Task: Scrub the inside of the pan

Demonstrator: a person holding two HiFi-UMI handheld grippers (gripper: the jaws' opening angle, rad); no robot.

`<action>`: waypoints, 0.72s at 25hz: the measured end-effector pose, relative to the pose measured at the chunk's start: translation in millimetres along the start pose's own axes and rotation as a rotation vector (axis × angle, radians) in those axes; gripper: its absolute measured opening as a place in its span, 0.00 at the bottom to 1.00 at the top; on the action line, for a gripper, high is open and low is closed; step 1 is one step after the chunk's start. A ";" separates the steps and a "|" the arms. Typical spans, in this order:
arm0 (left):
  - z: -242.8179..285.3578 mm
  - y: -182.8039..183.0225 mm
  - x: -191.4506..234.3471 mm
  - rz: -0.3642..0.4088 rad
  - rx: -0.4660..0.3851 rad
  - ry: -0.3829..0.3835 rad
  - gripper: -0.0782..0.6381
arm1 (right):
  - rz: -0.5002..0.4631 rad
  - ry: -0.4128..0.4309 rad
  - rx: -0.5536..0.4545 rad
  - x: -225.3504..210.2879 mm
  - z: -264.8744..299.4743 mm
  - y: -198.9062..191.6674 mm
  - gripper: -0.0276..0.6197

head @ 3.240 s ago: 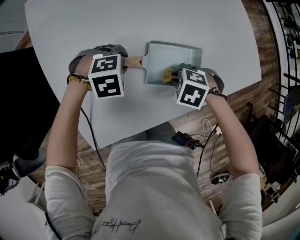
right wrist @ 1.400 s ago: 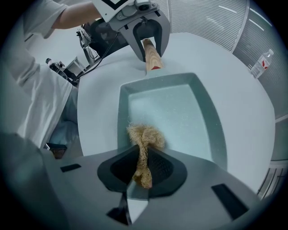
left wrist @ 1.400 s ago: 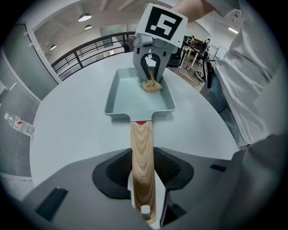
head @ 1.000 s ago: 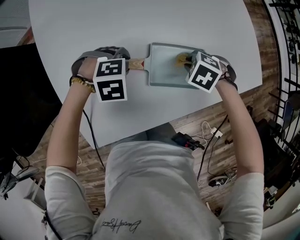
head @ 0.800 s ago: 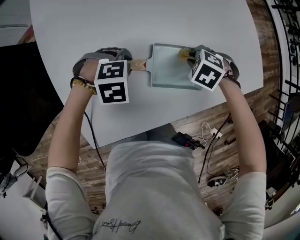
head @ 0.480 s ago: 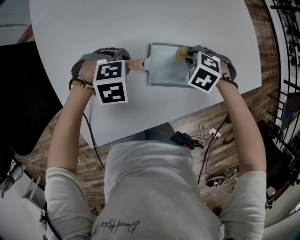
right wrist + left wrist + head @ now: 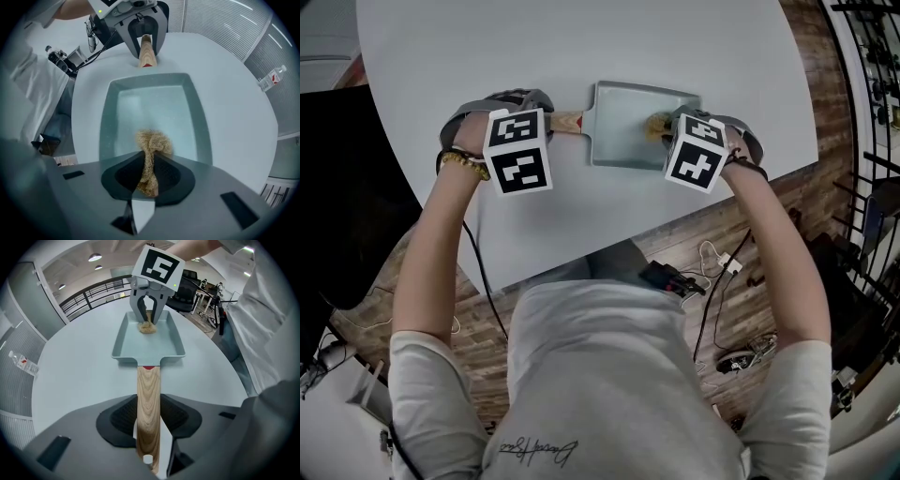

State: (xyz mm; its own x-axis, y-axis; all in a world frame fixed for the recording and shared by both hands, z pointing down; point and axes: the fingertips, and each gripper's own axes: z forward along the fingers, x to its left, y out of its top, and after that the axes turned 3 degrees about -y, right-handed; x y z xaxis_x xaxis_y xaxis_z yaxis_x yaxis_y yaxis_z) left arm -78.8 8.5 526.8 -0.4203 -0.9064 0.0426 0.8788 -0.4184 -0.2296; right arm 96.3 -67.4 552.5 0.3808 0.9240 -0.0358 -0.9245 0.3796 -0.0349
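A pale grey-green rectangular pan (image 7: 623, 131) lies on the table, its wooden handle (image 7: 566, 121) pointing left. My left gripper (image 7: 149, 427) is shut on the wooden handle (image 7: 148, 404), holding the pan (image 7: 131, 343) flat. My right gripper (image 7: 149, 171) is shut on a tan fibrous scrubber (image 7: 153, 145), which presses on the pan's floor (image 7: 154, 112) near its right end. In the head view the scrubber (image 7: 657, 123) shows just left of the right gripper's marker cube (image 7: 694, 155). The left gripper's marker cube (image 7: 518, 150) hides its jaws there.
The light grey round table (image 7: 581, 47) ends close below the pan; wooden floor (image 7: 750, 262) with cables lies beyond the edge. A plastic bottle (image 7: 272, 77) stands far off. A metal railing (image 7: 872, 112) runs at the right.
My right gripper has slid the scrubber from the pan's far right corner toward the near side, a little to the left. The left gripper and the handle stay put.
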 end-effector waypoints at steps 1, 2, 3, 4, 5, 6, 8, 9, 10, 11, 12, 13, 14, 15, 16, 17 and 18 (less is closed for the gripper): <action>0.1 0.1 0.6 0.000 -0.001 0.001 0.32 | 0.003 0.023 0.002 6.0 0.0 -0.8 0.15; 0.5 -0.1 1.4 0.000 -0.002 0.002 0.32 | 0.008 0.048 0.003 11.7 0.1 -1.0 0.15; 0.9 -0.6 2.3 0.000 -0.001 0.003 0.32 | 0.013 0.071 0.004 17.0 0.1 -0.9 0.15; 1.2 -1.0 3.0 0.001 0.000 0.004 0.32 | 0.018 0.092 0.004 21.9 0.0 -0.8 0.15; 1.4 -1.1 3.5 0.002 0.001 0.006 0.32 | 0.025 0.110 0.004 26.3 0.1 -1.0 0.15; 1.6 -0.9 3.9 0.002 0.001 0.007 0.32 | 0.031 0.125 0.004 30.3 0.3 -1.7 0.15; 3.3 0.6 4.9 0.003 0.000 0.008 0.32 | 0.035 0.149 0.008 37.0 1.7 -3.8 0.15; 5.2 1.3 5.8 0.004 -0.001 0.009 0.32 | 0.034 0.159 0.011 39.3 3.3 -5.3 0.15; 7.5 2.0 6.9 0.004 -0.001 0.010 0.32 | 0.032 0.166 0.015 40.7 5.3 -6.8 0.15; 9.5 2.6 8.0 0.005 0.000 0.010 0.32 | 0.031 0.171 0.018 41.2 7.1 -8.1 0.15; 10.6 3.0 8.8 0.005 0.001 0.010 0.32 | 0.031 0.176 0.020 41.3 8.1 -8.9 0.15; 10.8 3.4 9.2 0.006 0.001 0.010 0.32 | 0.033 0.182 0.022 41.6 8.3 -9.2 0.15; 10.3 3.7 9.1 0.007 0.002 0.010 0.32 | 0.037 0.192 0.025 42.3 7.8 -9.2 0.15; 9.8 4.0 8.6 0.009 0.002 0.011 0.32 | 0.042 0.205 0.030 43.3 7.1 -9.2 0.15; 9.5 4.3 7.9 0.011 0.003 0.011 0.32 | 0.048 0.219 0.036 44.3 6.6 -9.4 0.15; 9.6 4.8 7.3 0.013 0.004 0.012 0.32 | 0.053 0.231 0.041 44.9 6.3 -9.6 0.15; 9.8 5.1 7.2 0.013 0.004 0.012 0.32 | 0.057 0.239 0.045 44.8 5.9 -9.7 0.15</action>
State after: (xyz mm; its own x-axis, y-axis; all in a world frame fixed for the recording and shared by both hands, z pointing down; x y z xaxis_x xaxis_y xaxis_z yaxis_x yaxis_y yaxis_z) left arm -75.1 -0.8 535.4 -0.4116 -0.9109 0.0282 0.8850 -0.4069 -0.2264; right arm 122.2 -29.4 557.2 0.3165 0.9088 -0.2717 -0.9425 0.3337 0.0180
